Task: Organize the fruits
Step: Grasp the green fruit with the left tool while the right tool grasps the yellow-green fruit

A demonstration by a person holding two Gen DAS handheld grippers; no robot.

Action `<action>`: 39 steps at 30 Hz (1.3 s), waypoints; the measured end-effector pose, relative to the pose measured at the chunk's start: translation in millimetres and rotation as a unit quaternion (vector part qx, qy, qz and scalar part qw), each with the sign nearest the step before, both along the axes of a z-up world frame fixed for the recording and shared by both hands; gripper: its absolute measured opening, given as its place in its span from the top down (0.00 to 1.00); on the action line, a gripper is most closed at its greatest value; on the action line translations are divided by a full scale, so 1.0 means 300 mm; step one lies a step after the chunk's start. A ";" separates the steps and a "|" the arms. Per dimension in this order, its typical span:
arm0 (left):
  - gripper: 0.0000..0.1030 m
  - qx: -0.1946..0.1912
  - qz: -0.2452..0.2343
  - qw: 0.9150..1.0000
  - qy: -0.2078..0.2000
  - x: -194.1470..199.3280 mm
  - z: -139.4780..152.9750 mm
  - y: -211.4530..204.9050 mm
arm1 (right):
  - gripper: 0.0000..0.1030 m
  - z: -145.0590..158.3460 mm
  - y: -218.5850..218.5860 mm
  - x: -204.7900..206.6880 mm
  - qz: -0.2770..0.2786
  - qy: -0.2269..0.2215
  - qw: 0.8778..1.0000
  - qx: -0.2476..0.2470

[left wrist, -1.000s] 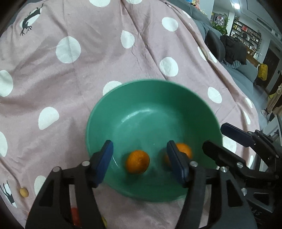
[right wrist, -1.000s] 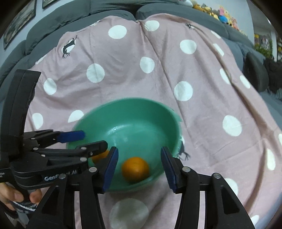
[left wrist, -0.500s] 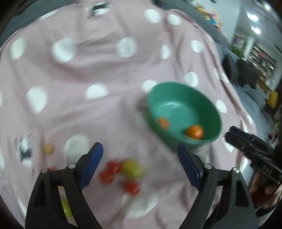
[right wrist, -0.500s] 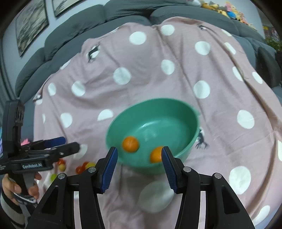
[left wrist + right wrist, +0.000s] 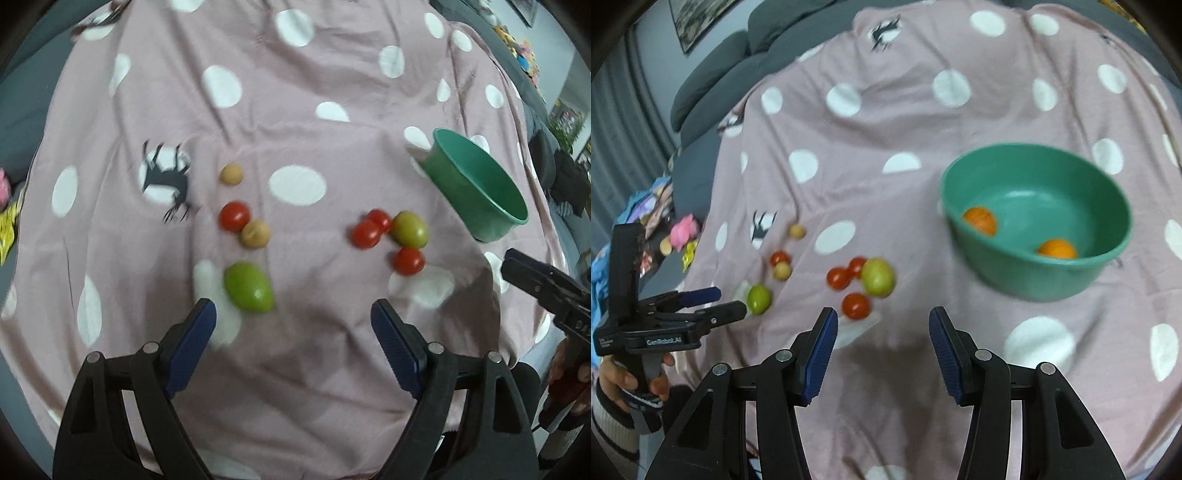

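Note:
A green bowl [image 5: 1038, 280] sits at the right on the pink spotted cloth and holds two oranges [image 5: 979, 220]; it also shows in the left wrist view [image 5: 476, 199]. Loose fruit lies to its left: a green fruit [image 5: 249, 287], a yellow-green fruit [image 5: 410, 229], several red tomatoes [image 5: 234, 216] and two small tan fruits [image 5: 255, 233]. My left gripper [image 5: 291, 332] is open and empty just short of the green fruit. My right gripper [image 5: 881, 338] is open and empty, near a tomato [image 5: 855, 305].
The cloth [image 5: 295, 92] covers a grey sofa [image 5: 713, 88]. Toys and coloured items [image 5: 683, 229] lie off the cloth's left edge. The right gripper shows at the right edge of the left wrist view [image 5: 543, 284].
Both grippers have pulled back from the bowl and swung left. The loose fruit has come into view. The left gripper's jaws have opened wider. The two oranges stay in the bowl.

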State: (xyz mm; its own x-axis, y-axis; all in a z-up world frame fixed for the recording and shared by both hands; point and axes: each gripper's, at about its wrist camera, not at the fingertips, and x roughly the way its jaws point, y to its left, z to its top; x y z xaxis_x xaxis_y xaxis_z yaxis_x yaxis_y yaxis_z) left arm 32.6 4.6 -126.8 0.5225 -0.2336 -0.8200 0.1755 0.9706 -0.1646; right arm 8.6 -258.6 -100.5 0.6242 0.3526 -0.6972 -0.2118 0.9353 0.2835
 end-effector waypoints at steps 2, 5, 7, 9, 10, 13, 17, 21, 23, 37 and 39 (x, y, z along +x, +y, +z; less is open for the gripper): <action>0.17 -0.006 0.007 1.000 0.002 -0.017 -0.011 0.024 | 0.50 -0.021 0.024 0.009 0.010 0.013 1.000 0.000; 0.18 -0.015 0.017 1.000 0.004 -0.026 -0.021 0.058 | 0.50 -0.039 0.050 0.022 0.017 0.023 1.000 -0.004; 0.18 -0.025 0.020 0.999 0.006 -0.017 -0.024 0.071 | 0.50 -0.050 0.056 0.034 0.016 0.029 0.999 -0.005; 0.20 -0.028 0.017 0.999 0.003 -0.012 -0.026 0.071 | 0.50 -0.059 0.057 0.042 0.014 0.034 0.999 -0.005; 0.23 -0.027 0.014 1.000 0.002 -0.007 -0.030 0.067 | 0.50 -0.063 0.058 0.047 0.014 0.037 0.999 -0.005; 0.32 -0.027 0.005 1.000 0.007 0.015 -0.053 0.053 | 0.50 -0.076 0.057 0.064 0.013 0.043 0.999 -0.008; 0.41 -0.035 -0.002 0.999 0.012 0.056 -0.081 0.045 | 0.50 -0.080 0.054 0.088 0.011 0.045 0.999 -0.006; 0.45 -0.030 -0.001 0.999 0.028 0.099 -0.115 0.040 | 0.50 -0.083 0.059 0.114 0.014 0.044 0.999 -0.007; 0.45 -0.013 -0.004 1.000 0.023 0.107 -0.115 0.028 | 0.50 -0.087 0.064 0.131 0.018 0.045 0.999 -0.008; 0.58 0.056 -0.036 0.998 0.017 0.183 -0.144 -0.007 | 0.50 -0.142 0.129 0.285 0.041 0.068 0.996 -0.034; 0.66 0.049 -0.040 0.997 0.045 0.201 -0.173 0.001 | 0.50 -0.150 0.135 0.304 0.041 0.072 0.996 -0.042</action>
